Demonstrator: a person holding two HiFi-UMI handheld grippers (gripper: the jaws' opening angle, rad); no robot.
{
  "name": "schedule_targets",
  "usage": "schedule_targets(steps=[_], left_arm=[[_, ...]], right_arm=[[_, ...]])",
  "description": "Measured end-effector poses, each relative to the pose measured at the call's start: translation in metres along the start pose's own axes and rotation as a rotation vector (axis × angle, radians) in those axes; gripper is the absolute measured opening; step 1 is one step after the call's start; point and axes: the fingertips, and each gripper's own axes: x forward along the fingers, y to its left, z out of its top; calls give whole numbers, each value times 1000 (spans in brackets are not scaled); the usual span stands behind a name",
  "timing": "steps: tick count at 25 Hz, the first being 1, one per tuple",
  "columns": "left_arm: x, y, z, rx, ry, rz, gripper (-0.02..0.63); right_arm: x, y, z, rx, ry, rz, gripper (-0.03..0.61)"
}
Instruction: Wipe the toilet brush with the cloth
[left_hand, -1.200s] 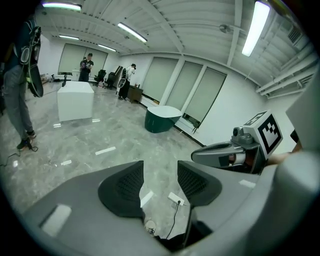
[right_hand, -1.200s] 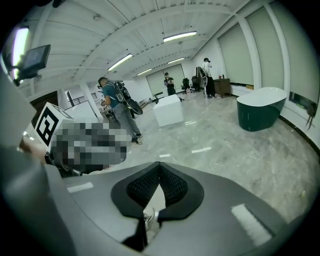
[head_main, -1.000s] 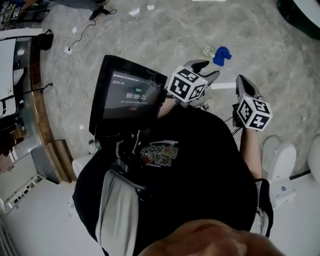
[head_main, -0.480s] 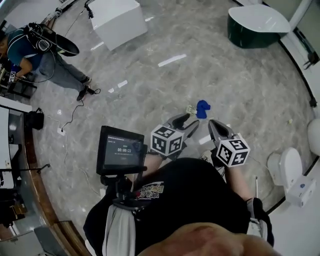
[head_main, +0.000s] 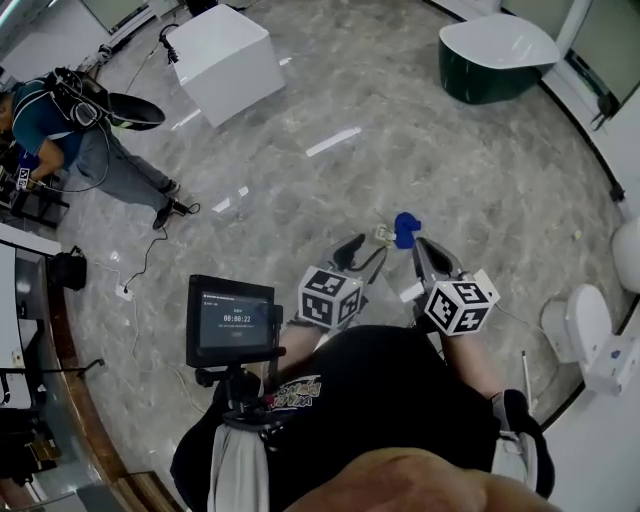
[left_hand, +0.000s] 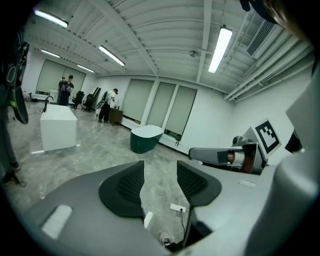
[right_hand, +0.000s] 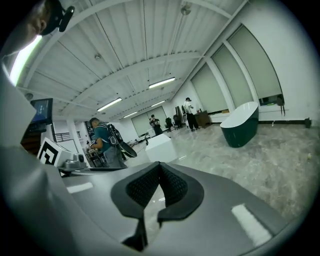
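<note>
In the head view a small blue cloth (head_main: 405, 228) lies crumpled on the grey marble floor, just beyond both gripper tips. My left gripper (head_main: 365, 250) is held out in front of the body. In the left gripper view this left gripper (left_hand: 160, 167) is open, with only floor showing between its pads. My right gripper (head_main: 421, 248) is beside it; in its own view the right gripper (right_hand: 160, 169) is shut on nothing. I cannot make out a toilet brush for certain in any view.
A white toilet (head_main: 585, 330) stands at the right wall. A dark green tub (head_main: 497, 55) and a white box (head_main: 225, 60) stand farther off. A person (head_main: 70, 125) with gear is at the left. A chest-mounted screen (head_main: 232, 322) sits lower left. A power strip (left_hand: 177, 207) lies on the floor.
The head view has tilted up and takes in much more of the room. Both grippers have risen and drawn closer together. The blue cloth stays on the floor.
</note>
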Motion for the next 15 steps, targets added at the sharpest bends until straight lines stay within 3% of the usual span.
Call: schedule_targets(steps=[7,15], left_arm=[[-10,-2,-6,55,-8,-12,196],[-81,7,-14,104,-70,-31,192]], right_arm=[[2,16,-14,-49,-21,-34,0],[-16,82,-41,-59,-31,-85,2]])
